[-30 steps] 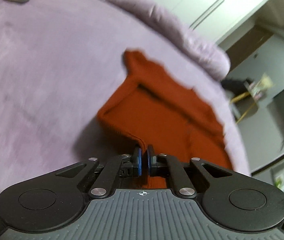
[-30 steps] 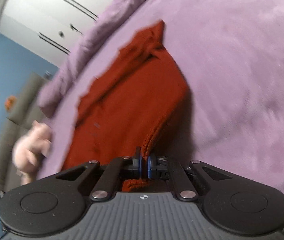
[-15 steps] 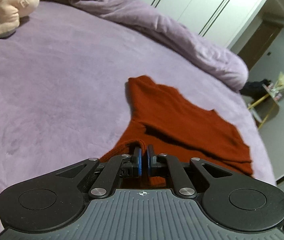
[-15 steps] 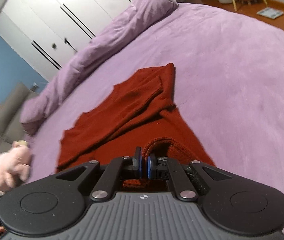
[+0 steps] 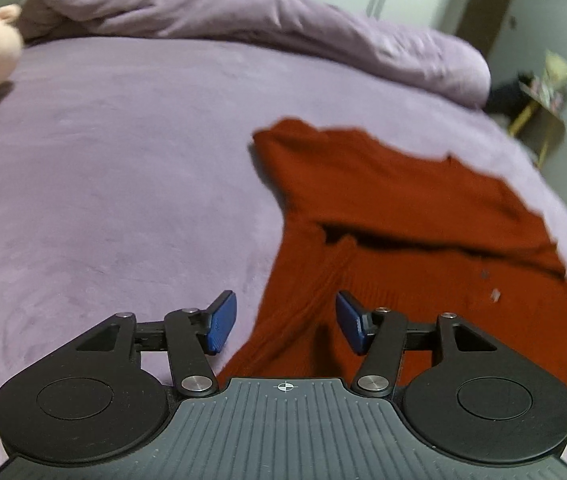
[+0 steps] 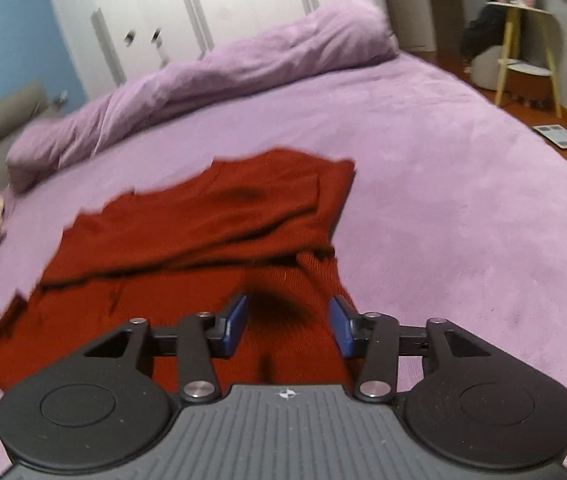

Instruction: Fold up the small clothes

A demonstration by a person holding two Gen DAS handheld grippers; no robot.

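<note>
Rust-red knitted sweater (image 5: 403,216) lies half-folded on the purple plush bedspread (image 5: 123,180). Left gripper (image 5: 285,322) hangs over its near left edge, right gripper (image 6: 287,324) over its near right edge; both sets of jaws are opening, gripping nothing, knit showing between them.
</note>
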